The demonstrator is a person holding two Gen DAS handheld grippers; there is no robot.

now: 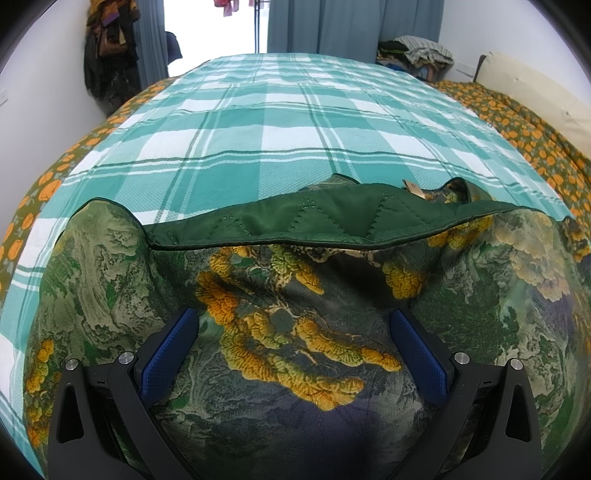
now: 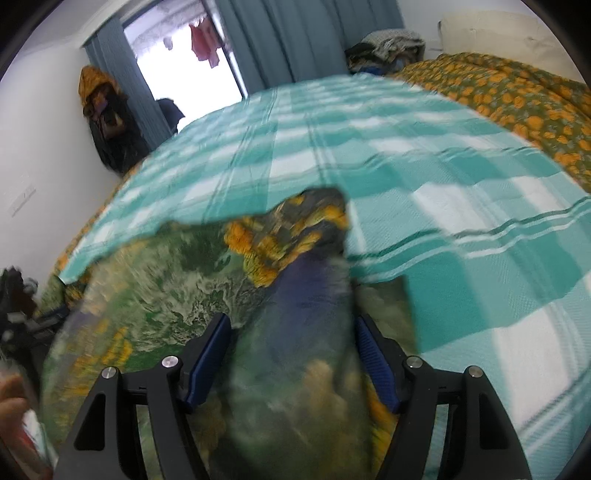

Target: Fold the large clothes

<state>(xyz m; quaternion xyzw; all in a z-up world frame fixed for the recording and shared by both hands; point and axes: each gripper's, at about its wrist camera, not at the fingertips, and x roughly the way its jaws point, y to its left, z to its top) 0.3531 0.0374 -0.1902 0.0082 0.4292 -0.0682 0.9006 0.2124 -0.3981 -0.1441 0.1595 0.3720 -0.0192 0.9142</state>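
Observation:
A large quilted jacket [image 1: 295,295], printed with green landscape and orange foliage and lined in dark green, lies on the teal-and-white checked bedspread [image 1: 277,129]. Its lining [image 1: 295,221] shows along a folded-over edge. My left gripper [image 1: 293,325] is open, its blue pads wide apart over the jacket's printed side. In the right wrist view, a thick fold of the jacket [image 2: 295,295] runs between my right gripper's [image 2: 291,325] blue pads, which stand partly open around it. This view is blurred by motion. Whether the pads press the cloth is unclear.
The checked bedspread [image 2: 406,166] covers the bed over an orange-flowered sheet [image 1: 524,122]. A cream pillow [image 1: 535,81] and a clothes pile [image 1: 417,51] sit at the far right. Hanging clothes [image 1: 107,44] and grey-blue curtains [image 1: 351,22] stand by the far wall.

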